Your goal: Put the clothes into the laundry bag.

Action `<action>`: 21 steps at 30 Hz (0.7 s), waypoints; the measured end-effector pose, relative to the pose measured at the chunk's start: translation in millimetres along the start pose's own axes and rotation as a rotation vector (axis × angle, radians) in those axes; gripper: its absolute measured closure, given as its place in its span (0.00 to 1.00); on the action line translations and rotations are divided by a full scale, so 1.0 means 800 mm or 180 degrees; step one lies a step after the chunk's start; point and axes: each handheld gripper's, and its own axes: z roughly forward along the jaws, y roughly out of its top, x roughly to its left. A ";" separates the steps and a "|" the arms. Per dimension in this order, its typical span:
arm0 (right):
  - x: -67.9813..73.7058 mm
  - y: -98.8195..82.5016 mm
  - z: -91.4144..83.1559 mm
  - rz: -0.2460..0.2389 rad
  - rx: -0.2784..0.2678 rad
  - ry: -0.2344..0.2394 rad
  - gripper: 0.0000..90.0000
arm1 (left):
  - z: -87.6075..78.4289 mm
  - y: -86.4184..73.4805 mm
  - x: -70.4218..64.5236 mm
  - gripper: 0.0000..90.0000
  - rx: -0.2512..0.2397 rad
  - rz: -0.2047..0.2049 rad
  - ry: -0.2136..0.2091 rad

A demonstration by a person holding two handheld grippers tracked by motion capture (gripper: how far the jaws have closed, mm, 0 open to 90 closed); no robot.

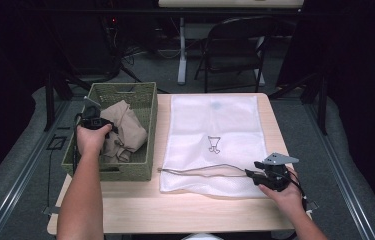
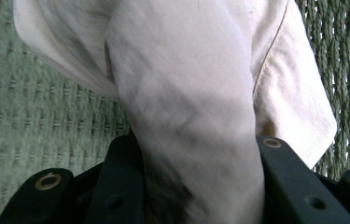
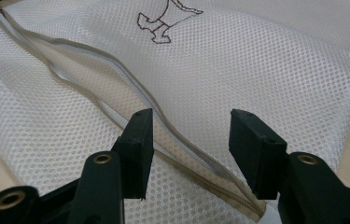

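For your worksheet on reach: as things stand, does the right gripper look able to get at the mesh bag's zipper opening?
Probably yes: the right gripper sits over the zipper of the mesh bag, jaws apart, nothing between.

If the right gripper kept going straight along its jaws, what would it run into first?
Most likely the white mesh laundry bag. The right gripper stands open, low over the bag's unzipped grey zipper, and points across the mesh. Depth is unclear, so it may skim the zipper edge first.

free: bare table (image 1: 125, 200) in front | blocked: basket (image 1: 125, 172) wall by cloth (image 1: 127, 130)
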 end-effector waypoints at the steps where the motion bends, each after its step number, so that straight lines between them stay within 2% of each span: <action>1: 0.000 0.000 0.000 0.0007 -0.0008 0.0000 0.56 | -0.004 0.001 -0.001 0.76 -0.0018 0.0004 0.0033; 12: 0.002 0.000 0.001 -0.0007 -0.0027 -0.0003 0.55 | -0.026 0.005 -0.005 0.76 -0.0172 0.0014 0.0007; 21: 0.001 0.001 -0.001 -0.0030 -0.0045 -0.0018 0.55 | -0.043 0.009 -0.012 0.76 -0.0212 0.0065 0.0016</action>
